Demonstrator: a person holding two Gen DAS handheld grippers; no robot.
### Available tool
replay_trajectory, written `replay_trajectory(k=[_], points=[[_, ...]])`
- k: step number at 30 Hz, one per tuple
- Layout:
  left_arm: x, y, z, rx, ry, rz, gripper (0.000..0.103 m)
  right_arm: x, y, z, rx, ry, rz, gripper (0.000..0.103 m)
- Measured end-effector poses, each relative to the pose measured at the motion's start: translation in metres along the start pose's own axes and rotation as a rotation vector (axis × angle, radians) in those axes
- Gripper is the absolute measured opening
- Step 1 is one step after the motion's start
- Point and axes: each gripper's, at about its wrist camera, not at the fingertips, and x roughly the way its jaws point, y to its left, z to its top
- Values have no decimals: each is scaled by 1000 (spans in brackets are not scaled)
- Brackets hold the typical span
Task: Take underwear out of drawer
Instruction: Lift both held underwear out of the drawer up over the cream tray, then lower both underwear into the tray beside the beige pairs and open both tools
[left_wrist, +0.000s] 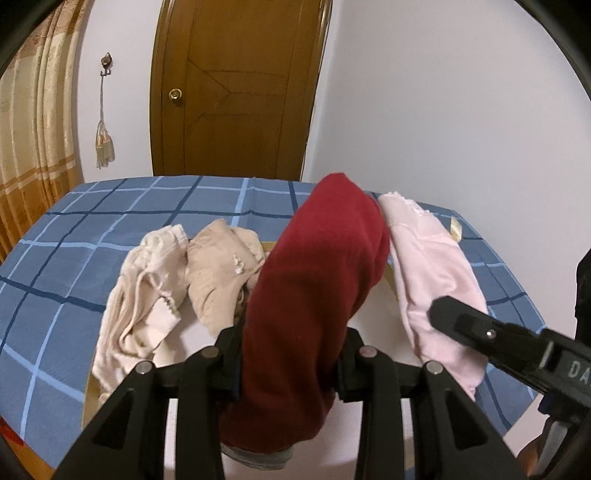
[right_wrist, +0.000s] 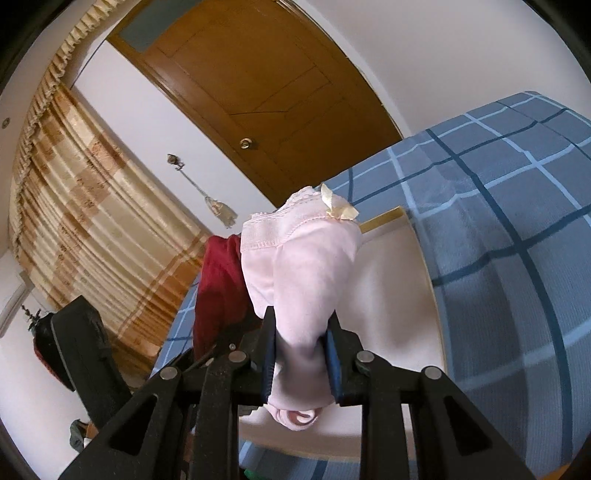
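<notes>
Red underwear (left_wrist: 314, 280) is light, limp knit; it droops both sides of the left gripper (left_wrist: 291, 350), fingers pinched mid-fabric. Pink underwear (right_wrist: 306, 266), thin with lace waistband, is bunched in the right gripper (right_wrist: 301, 354) likewise. Both hang over the white drawer (right_wrist: 399, 280) on the bed (left_wrist: 110, 214). The beige pair (left_wrist: 218, 273) and cream pair (left_wrist: 144, 295) remain inside; pinch a thick fold there.

Red underwear (left_wrist: 314, 280), pink underwear (right_wrist: 306, 266), blue-checked sheet (left_wrist: 110, 221)
</notes>
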Motion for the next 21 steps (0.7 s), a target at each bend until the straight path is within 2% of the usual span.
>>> replay_trajectory(k=[11, 21], points=[[41, -5, 14, -15, 41, 52, 34, 45, -12, 27, -2, 42, -95, 26], [68, -5, 18, -35, 98, 67, 34, 71, -18, 33, -18, 92, -152, 26]])
